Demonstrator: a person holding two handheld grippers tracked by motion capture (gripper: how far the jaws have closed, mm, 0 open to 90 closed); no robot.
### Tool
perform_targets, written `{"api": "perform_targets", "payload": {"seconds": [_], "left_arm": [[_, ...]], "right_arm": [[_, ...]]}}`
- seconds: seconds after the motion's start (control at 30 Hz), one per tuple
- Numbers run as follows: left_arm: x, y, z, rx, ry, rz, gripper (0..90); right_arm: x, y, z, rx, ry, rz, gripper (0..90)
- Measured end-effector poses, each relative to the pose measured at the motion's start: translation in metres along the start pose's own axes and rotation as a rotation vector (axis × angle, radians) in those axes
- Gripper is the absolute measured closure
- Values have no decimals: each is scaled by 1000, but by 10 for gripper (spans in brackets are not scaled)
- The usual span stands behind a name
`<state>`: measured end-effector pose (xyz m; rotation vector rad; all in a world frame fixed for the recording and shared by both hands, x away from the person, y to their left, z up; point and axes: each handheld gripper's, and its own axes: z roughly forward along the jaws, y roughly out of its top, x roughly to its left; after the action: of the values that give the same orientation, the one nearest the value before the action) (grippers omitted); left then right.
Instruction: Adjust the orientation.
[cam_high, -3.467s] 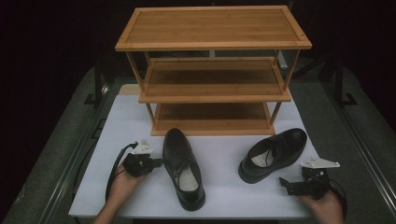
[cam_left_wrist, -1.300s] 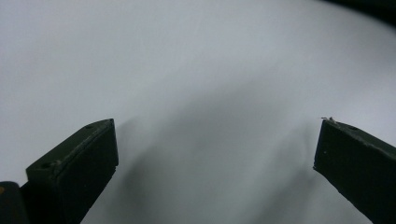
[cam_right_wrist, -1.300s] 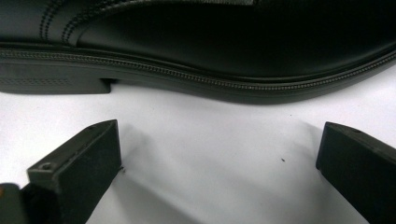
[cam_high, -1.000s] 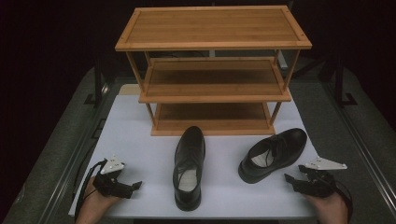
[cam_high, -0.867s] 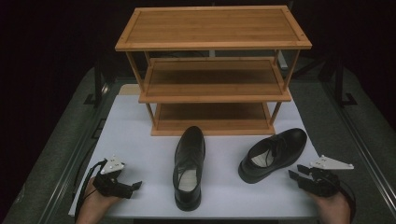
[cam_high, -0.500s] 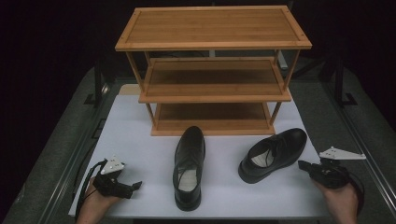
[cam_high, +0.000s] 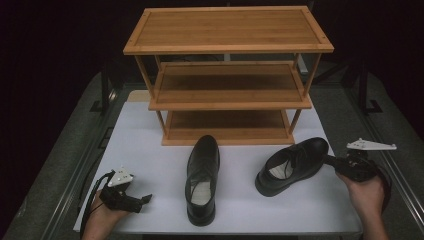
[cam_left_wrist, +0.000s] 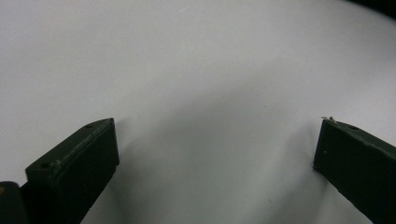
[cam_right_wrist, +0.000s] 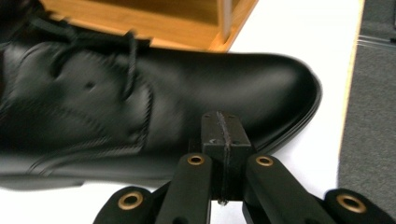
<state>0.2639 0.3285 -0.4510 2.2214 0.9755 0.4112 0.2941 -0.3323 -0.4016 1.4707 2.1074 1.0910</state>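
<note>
Right jaws: my right gripper (cam_high: 334, 161) has just snapped its jaws together, pressed flat against each other with nothing between them, tips at the toe of the right shoe (cam_high: 292, 165).
Right shoe: lower right of the high view, lying at a slant on the worktop (cam_high: 150, 150), toe toward my right hand, same place as a second ago.
What changed: the hand has drifted right and lifted a little; the closed tips look set to nudge the toe rather than grasp it, I judge.
Left shoe: lower centre (cam_high: 202, 178), already straightened, toe toward the rack (cam_high: 227, 75).
Left jaws: my left gripper (cam_high: 139, 201) rests at lower left, jaws spread wide over bare worktop.
Task meaning: shoes not yet shelved; squaring the right one comes next, I reckon.
</note>
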Motion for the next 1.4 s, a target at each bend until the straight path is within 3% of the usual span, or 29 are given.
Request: {"api": "perform_targets", "payload": {"seconds": [0.1,0.4,0.73,0.87,1.07,1.23,1.4], "left_arm": [[0,0,0,-1,0,0,0],[0,0,0,-4,1,-2,0],[0,0,0,-2,0,-3,0],[0,0,0,-2,0,-3,0],[0,0,0,-2,0,-3,0],[0,0,0,-1,-1,-4,0],[0,0,0,-1,-1,-4,0]], "right_arm": [[-5,5,2,-7,-10,5,897],[-40,28,18,-36,-65,48,897],[-71,38,47,7,-90,106,897],[-76,34,58,40,-103,123,898],[-81,29,66,50,-92,148,898],[-79,29,66,49,-106,140,899],[-69,29,69,40,-81,123,899]]}}
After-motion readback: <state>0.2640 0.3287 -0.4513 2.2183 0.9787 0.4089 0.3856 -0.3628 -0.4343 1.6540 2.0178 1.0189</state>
